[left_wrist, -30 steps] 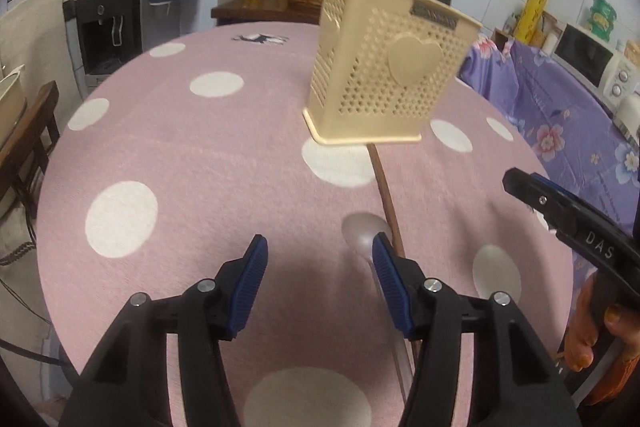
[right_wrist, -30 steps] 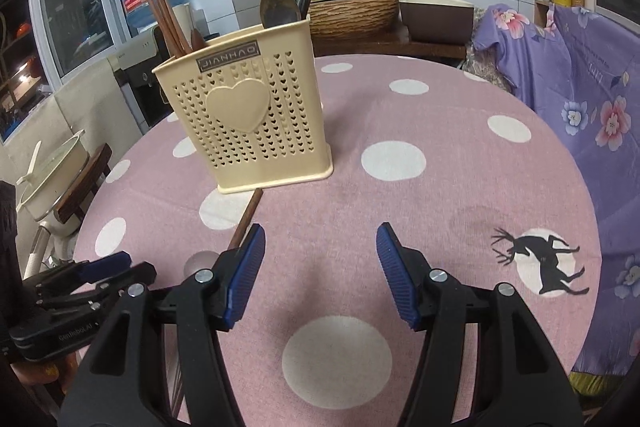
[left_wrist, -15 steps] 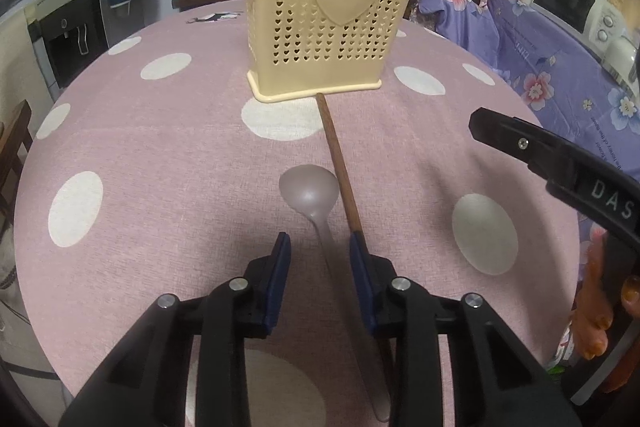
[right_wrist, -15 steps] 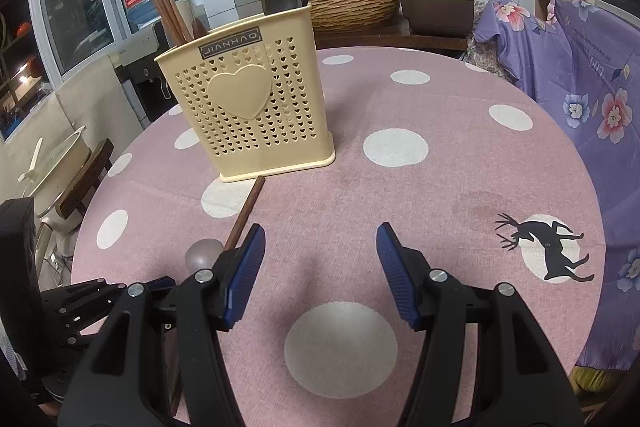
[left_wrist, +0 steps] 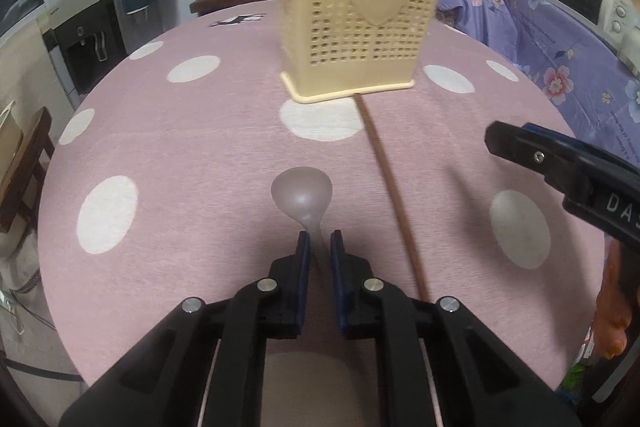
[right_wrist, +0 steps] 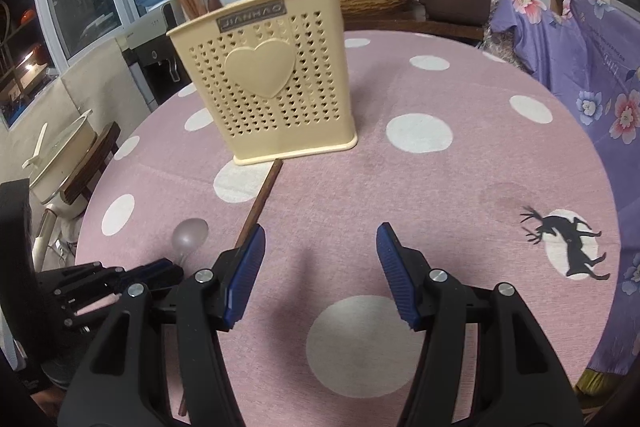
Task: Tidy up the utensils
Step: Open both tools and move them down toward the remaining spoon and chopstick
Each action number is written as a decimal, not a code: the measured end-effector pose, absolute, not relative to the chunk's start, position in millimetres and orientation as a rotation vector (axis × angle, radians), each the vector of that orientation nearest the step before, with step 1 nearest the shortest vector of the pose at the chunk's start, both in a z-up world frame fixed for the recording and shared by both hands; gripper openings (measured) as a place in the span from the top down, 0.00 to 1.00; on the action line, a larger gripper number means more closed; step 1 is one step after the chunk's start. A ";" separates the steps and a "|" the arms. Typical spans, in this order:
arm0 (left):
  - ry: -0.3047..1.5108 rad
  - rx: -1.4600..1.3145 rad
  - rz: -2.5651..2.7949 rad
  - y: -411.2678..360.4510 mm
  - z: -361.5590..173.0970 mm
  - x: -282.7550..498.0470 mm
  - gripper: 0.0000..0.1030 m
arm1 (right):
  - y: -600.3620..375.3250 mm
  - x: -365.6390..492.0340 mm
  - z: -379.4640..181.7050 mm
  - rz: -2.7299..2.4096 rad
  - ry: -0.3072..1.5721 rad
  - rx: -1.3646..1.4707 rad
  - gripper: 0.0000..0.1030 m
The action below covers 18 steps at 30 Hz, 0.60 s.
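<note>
Spoon, translucent grey plastic (left_wrist: 302,193), lies on pink polka-dot counter (left_wrist: 180,155) at 6 o'clock of cream perforated plastic utensil holder (left_wrist: 356,15). Left gripper (left_wrist: 319,247) clamps its thin handle; right gripper (right_wrist: 320,259) open, empty. Risk: slim slick handle twists or slips on lifting; brown wooden chopstick (left_wrist: 390,187) just beside gets knocked.

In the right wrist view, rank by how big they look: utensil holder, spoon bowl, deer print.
Largest to smallest:
1. utensil holder
2. deer print
3. spoon bowl
The holder sits farther away, yet looks biggest.
</note>
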State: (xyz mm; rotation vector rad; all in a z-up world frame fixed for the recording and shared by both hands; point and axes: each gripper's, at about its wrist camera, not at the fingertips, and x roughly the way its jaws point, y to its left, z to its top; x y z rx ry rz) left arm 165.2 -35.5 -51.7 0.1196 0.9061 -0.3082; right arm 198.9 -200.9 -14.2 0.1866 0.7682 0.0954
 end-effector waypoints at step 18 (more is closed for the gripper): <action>0.905 0.037 -0.257 5.6 -50.3 171.5 0.89 | -132.0 277.2 -41.5 0.074 0.928 0.098 0.64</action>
